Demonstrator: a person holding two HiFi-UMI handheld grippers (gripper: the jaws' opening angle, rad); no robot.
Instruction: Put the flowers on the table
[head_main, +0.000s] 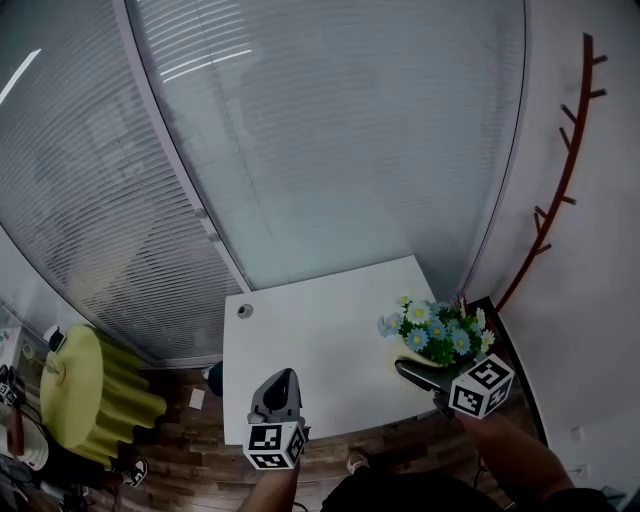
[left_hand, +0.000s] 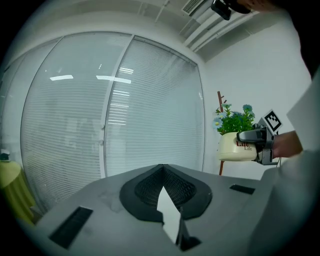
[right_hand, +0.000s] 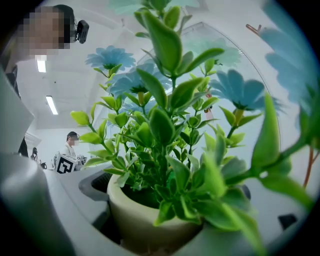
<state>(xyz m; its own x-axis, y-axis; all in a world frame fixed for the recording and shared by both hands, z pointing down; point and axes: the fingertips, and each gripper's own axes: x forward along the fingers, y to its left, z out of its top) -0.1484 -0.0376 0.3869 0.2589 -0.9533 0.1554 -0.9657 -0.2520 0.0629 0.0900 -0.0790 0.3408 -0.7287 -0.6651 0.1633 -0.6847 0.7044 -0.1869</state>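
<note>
My right tongs (head_main: 418, 372) pinch the flower pot (right_hand: 142, 217), my left tongs (left_hand: 162, 172) beside them are pressed together, and the white bench (head_main: 310, 340) lies below both.

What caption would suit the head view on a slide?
Right gripper holds the potted flowers at the edge of the white table; left gripper shut, empty.

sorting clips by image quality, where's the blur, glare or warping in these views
Head view: fisheye bows the glass wall and the table edge; dim but sharp. Left gripper view: ceiling lights glare as streaks on the glass wall, dark vignette at corners. Right gripper view: flowers blur near the right edge; middle leaves sharp.
</note>
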